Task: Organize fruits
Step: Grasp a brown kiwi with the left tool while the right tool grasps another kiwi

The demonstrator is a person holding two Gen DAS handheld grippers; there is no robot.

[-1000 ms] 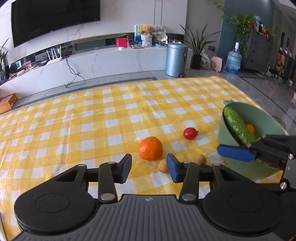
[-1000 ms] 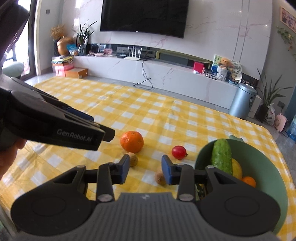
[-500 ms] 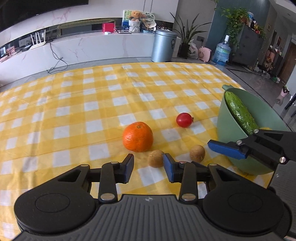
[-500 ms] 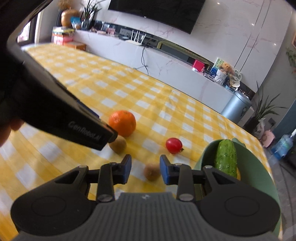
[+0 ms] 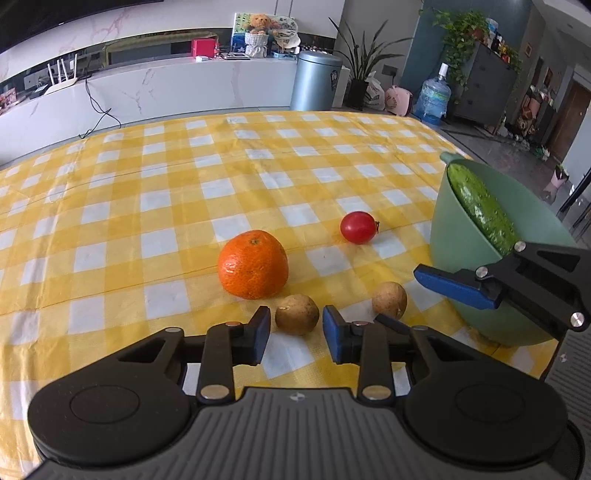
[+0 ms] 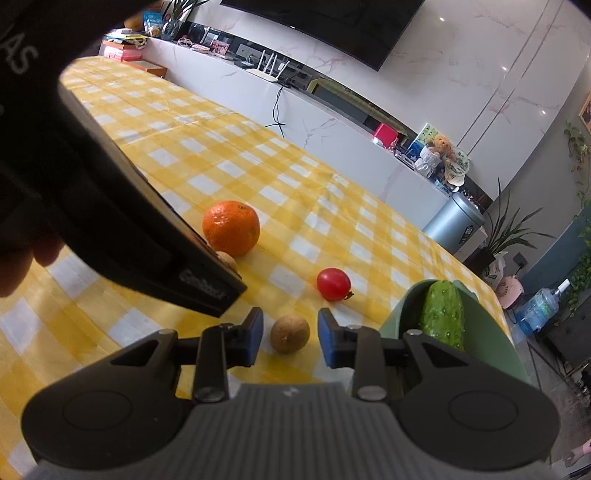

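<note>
While both grippers hang low over the checked cloth (image 5: 155, 206), the stock reads as follows.

Left gripper (image 5: 296, 329): jaws closing, blue pads either side of a small brown fruit (image 5: 297, 314) that lies on the cloth; slim gaps show on both sides, so the pads are apart from it.

Right gripper (image 6: 290, 331): jaws narrowly apart, straddling the second brown fruit (image 6: 289, 333), which also lies on the cloth; gaps show on each side, no contact. In the left view this gripper (image 5: 458, 286) reaches in from the right, in front of the bowl.

Orange (image 5: 253, 264): on the cloth, just behind the left gripper's fruit and close to touching it.

Tomato (image 5: 358, 227): red, small, on the cloth between orange and bowl, apart from both.

Bowl (image 5: 448, 236): pale green, at the right edge of the table. Holds a cucumber (image 5: 484, 212) leaning against its far rim.

Background: white marble counter (image 5: 177, 92), grey bin (image 5: 316, 85), water bottle (image 5: 433, 96), potted plants, a dark screen (image 6: 332, 26) on the wall.

Person: only part of a hand (image 6: 22, 258) behind the left gripper's body, seen from the right camera.
</note>
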